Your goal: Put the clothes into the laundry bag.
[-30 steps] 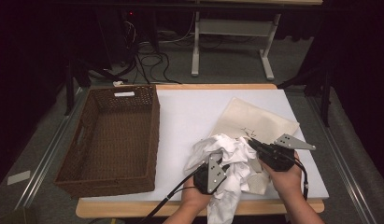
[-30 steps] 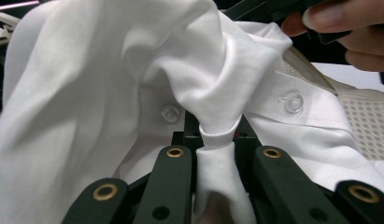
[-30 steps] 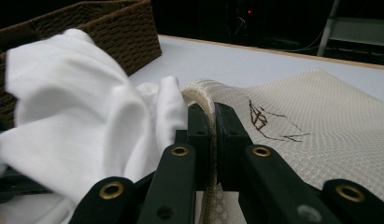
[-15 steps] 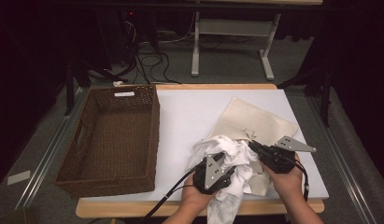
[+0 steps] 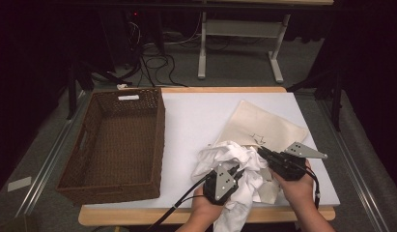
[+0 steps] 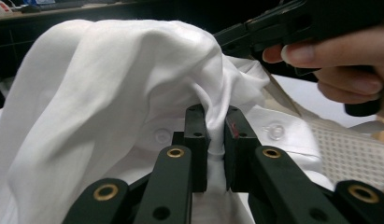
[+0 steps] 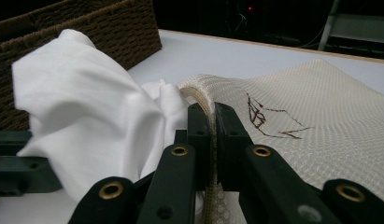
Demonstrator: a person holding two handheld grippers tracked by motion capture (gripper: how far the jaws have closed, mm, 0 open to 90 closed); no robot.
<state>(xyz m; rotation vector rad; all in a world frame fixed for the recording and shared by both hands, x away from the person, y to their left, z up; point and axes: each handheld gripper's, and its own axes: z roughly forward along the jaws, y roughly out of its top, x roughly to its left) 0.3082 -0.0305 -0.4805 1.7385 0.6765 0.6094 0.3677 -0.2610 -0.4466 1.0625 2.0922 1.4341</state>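
Observation:
A crumpled white shirt (image 5: 225, 154) lies bunched at the table's front, partly on a cream mesh bag (image 5: 266, 125) with a dark drawn mark. My left gripper (image 5: 242, 170) comes in from below the shirt. In the left gripper view its jaws have just been closing, and the gripper (image 6: 213, 116) is now shut on a fold of the shirt (image 6: 110, 79). My right gripper (image 5: 260, 151) sits at the bag's near left edge. In the right gripper view it (image 7: 209, 112) is shut on the bag's thick hem (image 7: 199, 91), with the shirt (image 7: 82, 98) to its left.
A brown wicker basket (image 5: 114, 140) stands on the left half of the white tabletop (image 5: 196, 121), and its wall (image 7: 87, 23) shows behind the shirt. Beyond the table's far edge are cables and a white desk frame (image 5: 239, 34) on the floor.
The shirt's folds near the left gripper have shifted a little. Both hands stay about where they were, and the right gripper keeps its hold on the bag.

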